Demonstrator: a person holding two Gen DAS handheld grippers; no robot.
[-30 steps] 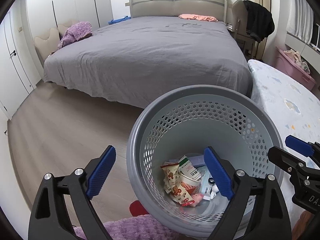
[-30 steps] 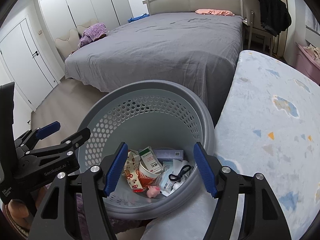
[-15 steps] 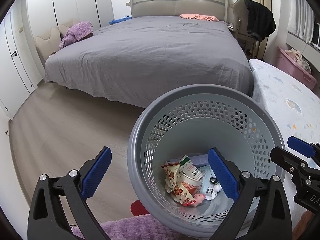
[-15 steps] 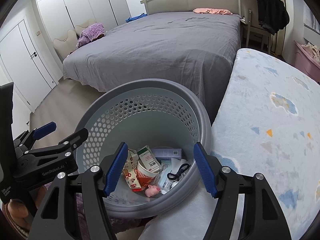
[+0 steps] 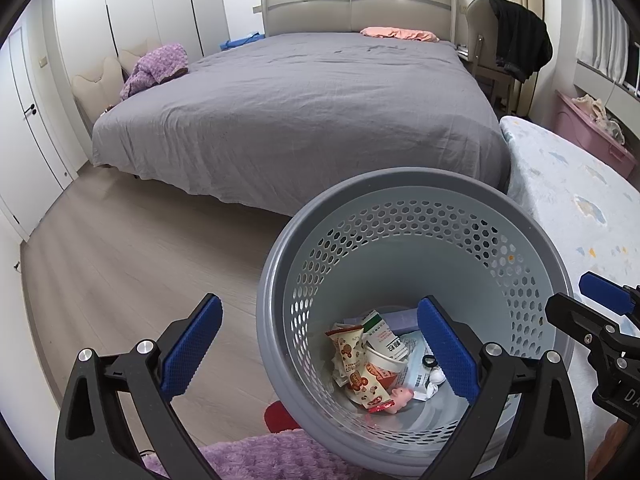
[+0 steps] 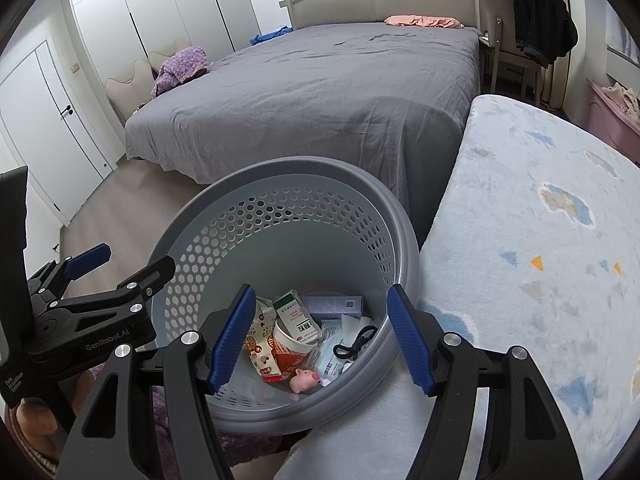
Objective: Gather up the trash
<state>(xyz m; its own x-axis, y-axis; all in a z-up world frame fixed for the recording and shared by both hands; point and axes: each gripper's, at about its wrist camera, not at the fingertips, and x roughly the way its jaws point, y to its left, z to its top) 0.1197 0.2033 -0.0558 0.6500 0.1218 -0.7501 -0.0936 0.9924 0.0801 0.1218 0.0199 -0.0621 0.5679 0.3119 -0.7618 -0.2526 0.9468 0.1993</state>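
Filling the far side of the room, a grey bed (image 5: 312, 112) stands on pale wood floor (image 5: 120, 264), with white wardrobes (image 5: 132, 12) behind and a cloud-print mat (image 6: 540, 248) on the right. The grey perforated bin (image 5: 416, 208) sits between floor and mat, touching the mat's edge, and holds the trash (image 6: 304, 336): wrappers, a paper cup, a small pink pig. The left hand-held gripper (image 5: 320, 352) gapes wide and empty, its right finger over the bin. The right hand-held gripper (image 6: 320, 336) hangs partly open above the bin, gripping nothing.
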